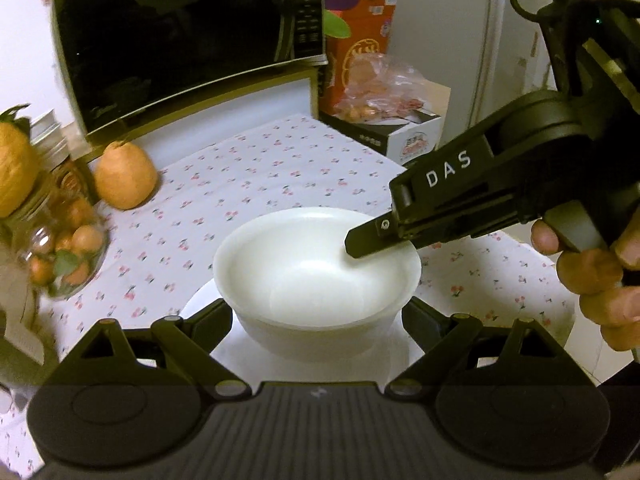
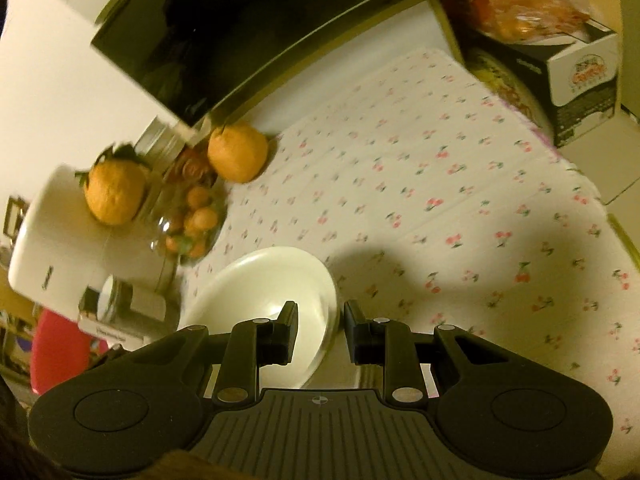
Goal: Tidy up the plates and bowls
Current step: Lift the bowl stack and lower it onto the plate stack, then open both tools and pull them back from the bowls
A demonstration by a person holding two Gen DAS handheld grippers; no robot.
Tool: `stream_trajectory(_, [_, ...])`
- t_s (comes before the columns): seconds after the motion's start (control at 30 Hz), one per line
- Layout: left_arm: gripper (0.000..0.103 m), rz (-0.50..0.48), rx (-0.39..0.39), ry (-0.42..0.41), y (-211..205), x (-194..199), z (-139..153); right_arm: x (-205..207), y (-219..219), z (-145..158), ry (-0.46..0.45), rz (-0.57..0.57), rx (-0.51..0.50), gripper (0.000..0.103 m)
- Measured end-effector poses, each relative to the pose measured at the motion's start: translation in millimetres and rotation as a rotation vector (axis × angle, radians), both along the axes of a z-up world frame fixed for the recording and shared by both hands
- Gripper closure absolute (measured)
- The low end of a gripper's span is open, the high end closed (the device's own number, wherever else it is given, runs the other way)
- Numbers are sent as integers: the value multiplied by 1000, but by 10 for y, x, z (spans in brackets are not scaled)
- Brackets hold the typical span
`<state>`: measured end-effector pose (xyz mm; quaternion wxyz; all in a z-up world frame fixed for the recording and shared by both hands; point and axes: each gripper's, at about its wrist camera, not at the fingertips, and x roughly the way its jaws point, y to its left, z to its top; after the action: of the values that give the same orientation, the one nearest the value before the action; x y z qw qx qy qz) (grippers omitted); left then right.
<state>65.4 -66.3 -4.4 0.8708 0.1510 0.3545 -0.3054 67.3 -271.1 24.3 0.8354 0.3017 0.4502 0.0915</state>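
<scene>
A white bowl [image 1: 316, 264] sits between the fingers of my left gripper [image 1: 318, 312], whose tips meet its lower wall on both sides. Under the bowl shows the rim of a white plate [image 1: 192, 304]; whether the bowl rests on it I cannot tell. My right gripper [image 2: 320, 320] straddles the bowl's [image 2: 260, 284] rim, one finger inside and one outside, shut on the wall. In the left wrist view its inner finger [image 1: 372, 238] reaches into the bowl from the right. A person's hand [image 1: 592, 280] holds that gripper.
A cherry-print cloth [image 1: 260, 168] covers the table. A black microwave [image 1: 180, 40] stands at the back, with a large orange fruit [image 1: 126, 178] and a jar of small oranges [image 1: 68, 252] to the left. Boxes and a bag of fruit [image 1: 400, 120] stand at the back right.
</scene>
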Motion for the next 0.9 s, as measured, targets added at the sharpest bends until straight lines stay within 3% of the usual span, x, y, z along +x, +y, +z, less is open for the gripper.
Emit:
stream_trajectory(0.37, [13,32,-39,23,230,-12,-165,1,325,-130,16,47,-63,79])
stream_trajectory(0.9, [11,29,-32,23,342,-38,-308,11,407,-155,1,70,-52,76])
